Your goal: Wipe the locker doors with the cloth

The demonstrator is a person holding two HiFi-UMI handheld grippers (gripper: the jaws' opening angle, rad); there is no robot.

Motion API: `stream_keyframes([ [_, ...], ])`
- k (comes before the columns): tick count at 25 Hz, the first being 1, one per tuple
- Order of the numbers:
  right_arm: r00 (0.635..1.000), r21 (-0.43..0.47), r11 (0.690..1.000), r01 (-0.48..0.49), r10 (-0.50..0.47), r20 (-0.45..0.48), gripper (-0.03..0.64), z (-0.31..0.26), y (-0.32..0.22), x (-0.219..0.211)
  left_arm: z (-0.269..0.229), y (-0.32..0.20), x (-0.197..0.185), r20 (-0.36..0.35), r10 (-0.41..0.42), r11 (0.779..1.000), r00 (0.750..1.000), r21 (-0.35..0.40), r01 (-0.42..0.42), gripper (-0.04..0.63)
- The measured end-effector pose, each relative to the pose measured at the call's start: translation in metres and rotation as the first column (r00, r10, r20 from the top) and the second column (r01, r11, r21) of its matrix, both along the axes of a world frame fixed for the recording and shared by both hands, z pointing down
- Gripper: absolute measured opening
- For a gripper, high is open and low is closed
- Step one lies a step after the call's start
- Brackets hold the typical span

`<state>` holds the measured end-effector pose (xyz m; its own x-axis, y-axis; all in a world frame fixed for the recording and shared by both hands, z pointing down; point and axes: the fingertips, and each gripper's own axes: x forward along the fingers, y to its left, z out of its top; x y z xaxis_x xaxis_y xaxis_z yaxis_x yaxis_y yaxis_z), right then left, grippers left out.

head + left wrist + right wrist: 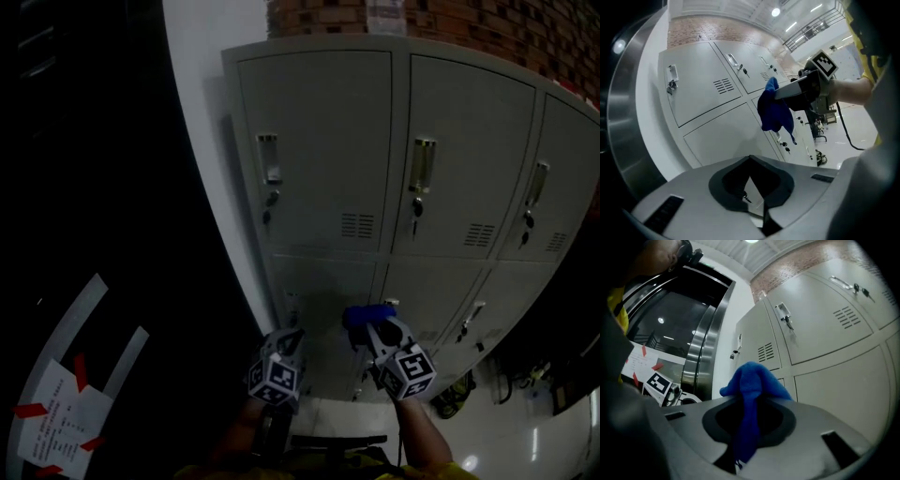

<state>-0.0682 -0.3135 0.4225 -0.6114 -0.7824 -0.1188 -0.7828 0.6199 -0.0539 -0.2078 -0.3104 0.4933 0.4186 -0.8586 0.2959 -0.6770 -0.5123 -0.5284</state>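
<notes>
Grey lockers (323, 150) stand in two rows, each door with a handle and key. My right gripper (375, 328) is shut on a blue cloth (366, 316), held in front of the top of a lower door (422, 291); whether it touches the door I cannot tell. In the right gripper view the cloth (752, 380) bulges out of the right gripper (752, 397) and hangs down between the jaws. My left gripper (286, 342) is beside it to the left, shut and empty. The left gripper view shows the left gripper (750, 161), the cloth (773, 110) and the right gripper (777, 95).
A white wall strip (202, 112) and a dark steel-framed doorway (701, 348) lie left of the lockers. Brick wall (469, 28) rises above them. A paper notice with red tape (56, 412) is at lower left. Cables and small items (459, 394) lie on the floor at right.
</notes>
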Motion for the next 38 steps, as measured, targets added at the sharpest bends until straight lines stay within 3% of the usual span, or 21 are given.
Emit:
stream_keyframes([
  [6,1.0,0.099,0.995,-0.02,0.018,0.017,0.069,-0.07,-0.016,0.003,-0.011,-0.013,0.022,-0.02,0.075,0.997,0.997,0.021,-0.074,0.002],
  [11,0.997,0.253,0.967,-0.002,-0.017,0.076,0.069,-0.238,-0.048,0.002,-0.023,-0.017,0.038,-0.018,0.111,0.993,0.994,0.038,-0.11,0.002],
  [14,0.99,0.296,0.955,-0.001,-0.039,0.132,0.069,-0.337,-0.058,0.0,-0.026,-0.014,0.039,-0.011,0.117,0.992,0.993,0.045,-0.117,0.002],
  [20,0.981,0.307,0.942,-0.138,0.087,0.174,0.069,-0.451,-0.093,0.01,-0.032,-0.009,0.029,0.007,0.114,0.992,0.993,0.057,-0.114,0.002],
  [22,0.974,0.295,0.946,-0.137,0.075,0.213,0.067,-0.466,-0.094,0.004,-0.027,-0.007,0.019,0.018,0.105,0.993,0.994,0.046,-0.106,0.002],
  [24,0.979,0.296,0.947,-0.126,0.069,0.193,0.067,-0.467,-0.097,-0.019,-0.022,-0.007,0.007,0.022,0.086,0.995,0.996,0.042,-0.087,0.002],
  [26,0.987,0.29,0.954,-0.076,0.032,0.155,0.067,-0.462,-0.103,-0.061,-0.018,-0.005,-0.002,0.005,0.067,0.997,0.998,0.044,-0.067,0.002],
  [30,0.982,0.219,0.969,0.115,-0.145,0.124,0.067,-0.455,-0.118,-0.173,-0.011,0.004,-0.013,-0.009,0.053,0.998,0.999,0.02,-0.053,0.002],
  [32,0.979,0.211,0.966,0.147,-0.172,0.105,0.069,-0.454,-0.122,-0.212,-0.003,0.007,-0.016,-0.02,0.054,0.999,0.998,0.003,-0.054,0.002],
  [35,0.984,0.228,0.963,0.141,-0.162,0.079,0.069,-0.449,-0.119,-0.214,0.007,0.009,-0.018,-0.028,0.059,0.998,0.998,-0.02,-0.059,0.002],
  [38,0.992,0.324,0.943,0.078,-0.105,0.069,0.069,-0.446,-0.097,-0.159,0.007,0.006,-0.014,-0.019,0.069,0.997,0.997,-0.023,-0.07,0.002],
])
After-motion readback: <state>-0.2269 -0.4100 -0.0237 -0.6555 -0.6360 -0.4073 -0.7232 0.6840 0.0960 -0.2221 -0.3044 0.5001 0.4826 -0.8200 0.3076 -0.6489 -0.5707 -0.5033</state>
